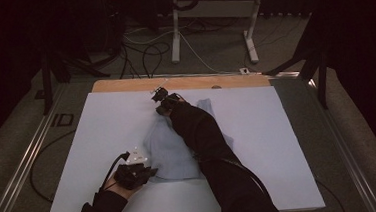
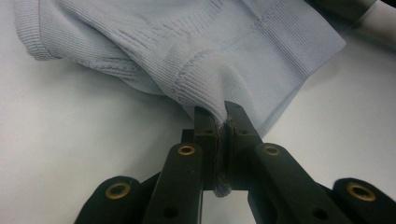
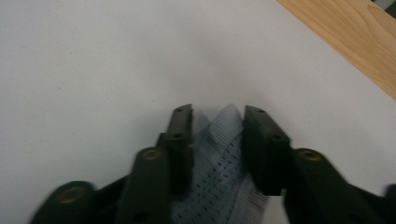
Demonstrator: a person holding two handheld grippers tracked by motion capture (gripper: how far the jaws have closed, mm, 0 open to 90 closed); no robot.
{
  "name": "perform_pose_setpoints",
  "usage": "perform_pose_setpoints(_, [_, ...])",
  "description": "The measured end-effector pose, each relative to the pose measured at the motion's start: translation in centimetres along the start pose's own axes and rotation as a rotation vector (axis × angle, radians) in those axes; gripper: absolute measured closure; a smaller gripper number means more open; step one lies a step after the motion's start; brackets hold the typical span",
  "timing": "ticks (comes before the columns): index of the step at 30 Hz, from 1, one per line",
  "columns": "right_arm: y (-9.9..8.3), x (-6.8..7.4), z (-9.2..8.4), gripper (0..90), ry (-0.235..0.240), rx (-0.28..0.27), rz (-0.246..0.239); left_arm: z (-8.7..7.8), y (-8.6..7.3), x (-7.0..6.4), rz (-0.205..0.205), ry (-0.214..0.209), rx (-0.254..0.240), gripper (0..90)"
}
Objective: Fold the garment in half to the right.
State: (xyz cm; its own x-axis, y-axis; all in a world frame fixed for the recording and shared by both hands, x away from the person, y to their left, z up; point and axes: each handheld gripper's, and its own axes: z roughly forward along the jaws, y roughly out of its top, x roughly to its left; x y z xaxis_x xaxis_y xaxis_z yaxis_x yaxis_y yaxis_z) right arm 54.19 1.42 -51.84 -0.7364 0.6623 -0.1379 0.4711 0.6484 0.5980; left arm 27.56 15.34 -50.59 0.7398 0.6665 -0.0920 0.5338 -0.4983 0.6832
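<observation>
The pale blue knit garment [image 2: 187,37] is judged light, limp and stretchy: left gripper [image 2: 223,122] pinches its near ribbed edge, right gripper [image 3: 217,122] straddles its far edge, not clamped.

Both forearms in black sleeves. Left gripper [image 2: 221,122] and right gripper [image 3: 217,122] — matte black jaws, brass-ringed pivot holes. Black cable trails from left gripper; grey three-cornered plate on top.

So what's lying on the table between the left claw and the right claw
The pale blue garment spans the stretch in the high view, with the person's right sleeve across it. The left claw pinches its near edge, the right claw straddles its far end.
</observation>
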Motion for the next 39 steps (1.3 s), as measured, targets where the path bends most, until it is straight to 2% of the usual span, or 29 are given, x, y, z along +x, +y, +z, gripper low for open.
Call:
perform_pose_setpoints(1, [0.0, 0.0, 0.0, 72.0, 0.000, 0.000, 0.000, 0.0, 0.0, 0.0, -0.001, -0.001, 0.001, 86.5])
perform_pose_setpoints(2, [0.1, 0.3, -0.1, 80.4, -0.007, 0.010, -0.014, 0.0, 0.0, 0.0, -0.001, -0.001, 0.001, 86.5])
perform_pose_setpoints(3, [0.1, 0.3, -0.1, 80.4, -0.007, 0.010, -0.014, 0.0, 0.0, 0.0, -0.002, -0.002, 0.002, 86.5])
perform_pose_setpoints(4, [0.3, 0.4, -0.1, 83.4, -0.018, 0.016, -0.037, 0.0, 0.0, 0.1, -0.008, -0.008, 0.000, 86.6])
perform_pose_setpoints(7, [0.3, 0.5, -0.2, 84.6, -0.023, 0.019, -0.044, -0.1, -0.1, 0.1, -0.011, -0.015, -0.001, 86.7])
perform_pose_setpoints(9, [0.5, 0.6, -0.4, 85.2, -0.028, 0.022, -0.069, -0.2, 0.0, 0.1, -0.010, -0.020, -0.004, 86.8])
perform_pose_setpoints(12, [0.6, 0.6, -0.8, 85.3, -0.026, -0.004, -0.068, -0.2, 0.0, 0.0, -0.009, -0.012, -0.009, 86.7])
perform_pose_setpoints(13, [0.7, 0.7, -1.0, 85.4, -0.026, -0.005, -0.071, -0.2, 0.0, -0.1, -0.001, 0.001, -0.011, 86.7])
perform_pose_setpoints(15, [0.8, 0.6, -1.1, 85.4, -0.024, -0.008, -0.073, -0.2, 0.0, -0.2, 0.001, 0.000, -0.010, 86.6])
perform_pose_setpoints(17, [0.8, 0.5, -1.7, 85.4, -0.014, -0.024, -0.059, -0.3, 0.1, -0.3, -0.006, -0.010, -0.018, 86.7])
perform_pose_setpoints(20, [0.8, 0.3, -2.4, 85.4, 0.002, -0.043, -0.063, -0.5, 0.3, -0.4, 0.006, -0.023, -0.022, 86.7])
perform_pose_setpoints(29, [0.9, -0.4, -4.4, 85.4, 0.009, -0.076, -0.059, -0.9, 1.4, -1.3, 0.032, -0.049, -0.049, 86.7])
perform_pose_setpoints(30, [1.0, -0.5, -4.6, 85.4, 0.007, -0.076, -0.071, -0.9, 1.4, -1.3, 0.032, -0.049, -0.049, 86.7])
perform_pose_setpoints(39, [0.5, -1.3, -6.1, 85.3, 0.022, -0.107, -0.053, -1.1, 2.6, -2.0, 0.055, -0.074, -0.058, 86.8])
